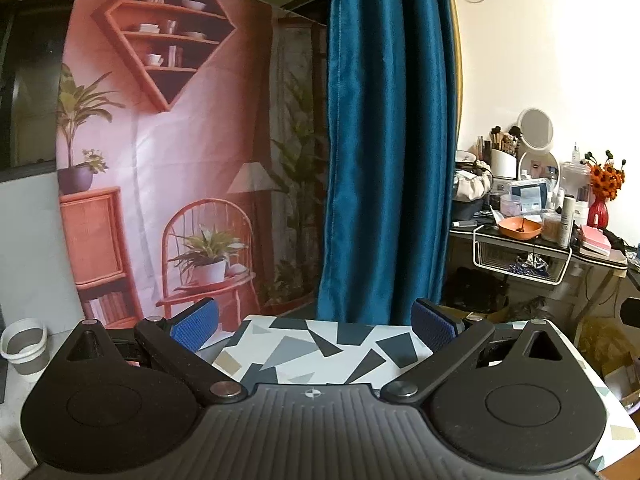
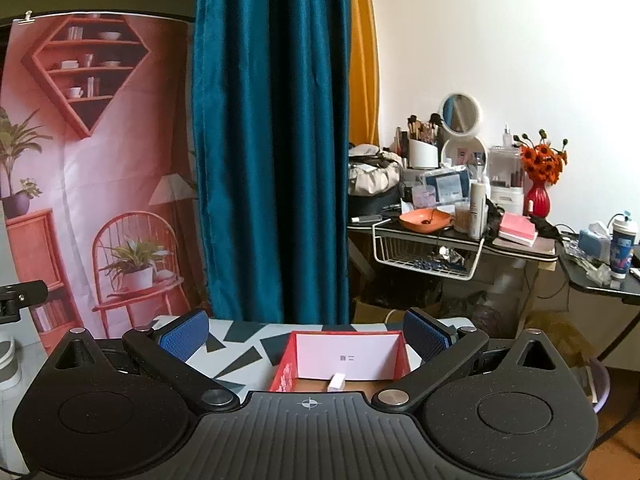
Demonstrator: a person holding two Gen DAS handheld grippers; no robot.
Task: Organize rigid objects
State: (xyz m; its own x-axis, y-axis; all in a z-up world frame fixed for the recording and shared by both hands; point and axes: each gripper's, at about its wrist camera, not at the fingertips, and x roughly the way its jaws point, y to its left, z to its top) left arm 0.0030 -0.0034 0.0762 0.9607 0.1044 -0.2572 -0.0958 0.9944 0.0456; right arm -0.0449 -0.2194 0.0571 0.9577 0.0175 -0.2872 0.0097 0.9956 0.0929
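Note:
My right gripper (image 2: 306, 338) is open and empty, held above a red open box (image 2: 402, 354) with a white inner wall. A small white object (image 2: 337, 382) stands inside the box near its front, partly hidden by the gripper body. The box stands on a table with a grey and black geometric cloth (image 2: 240, 352). My left gripper (image 1: 314, 326) is open and empty over a bare part of the same patterned cloth (image 1: 320, 348). No other loose task objects show in either view.
A blue curtain (image 1: 384, 140) and a pink printed backdrop (image 1: 160, 160) hang behind the table. A cluttered dressing table (image 2: 460, 240) with an orange bowl (image 2: 424, 220) and red vase stands at the right. A white bucket (image 1: 24, 348) stands on the floor at left.

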